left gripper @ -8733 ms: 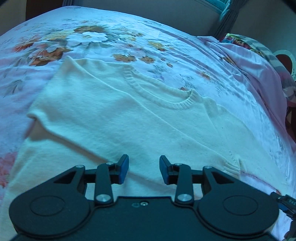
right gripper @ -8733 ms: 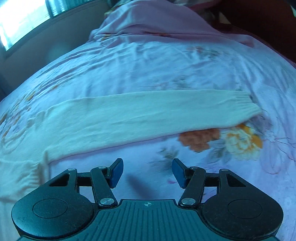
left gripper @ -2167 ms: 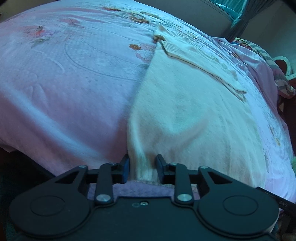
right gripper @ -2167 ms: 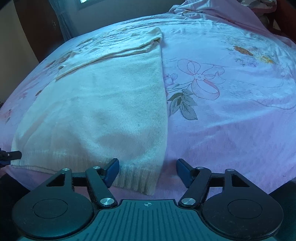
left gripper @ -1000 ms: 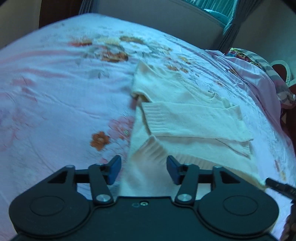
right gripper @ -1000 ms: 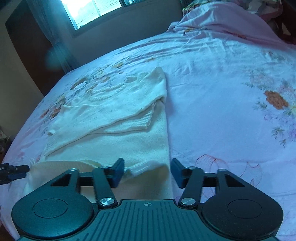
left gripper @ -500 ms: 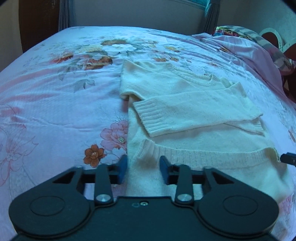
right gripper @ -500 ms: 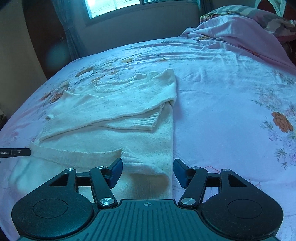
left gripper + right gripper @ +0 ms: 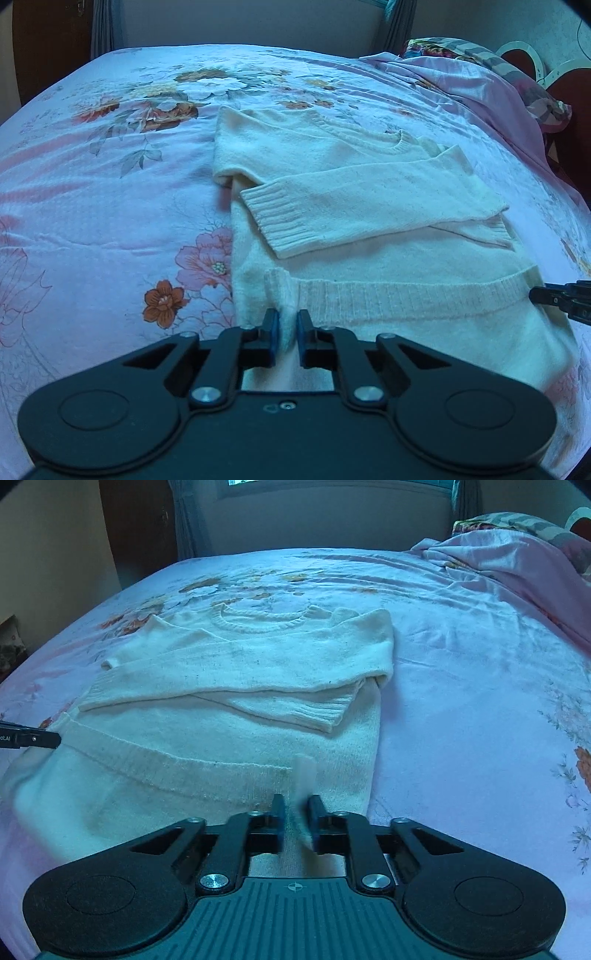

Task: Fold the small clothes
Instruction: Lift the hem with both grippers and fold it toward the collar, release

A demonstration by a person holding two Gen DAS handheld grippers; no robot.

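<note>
One cream knit sweater [image 9: 369, 192], lying flat on a bed [image 9: 110, 206] under a pink floral sheet, both sleeves crossed over the chest and the ribbed hem [image 9: 406, 295] turned up over the lower body. Two hand-held grippers. Left hand-held gripper [image 9: 287, 334]: jaws drawn narrow, pinching the sweater's ribbed hem at its left corner. Right hand-held gripper [image 9: 296, 818]: jaws likewise narrow, clamped on the hem at the sweater's right corner; the cloth there is blurred. The left wrist view alone shows a red chair back [image 9: 569, 92] beyond the sweater's right shoulder; the right wrist view alone shows a window sill [image 9: 332, 487] and a dark wooden door [image 9: 140, 528] beyond the collar. Each view catches the other gripper's tip at the sweater's far edge. One bundled pink blanket [image 9: 509, 561] with a patterned pillow lies past the right sleeve. Half a second earlier both grippers stood wider apart around the hem; both have since closed on it.
</note>
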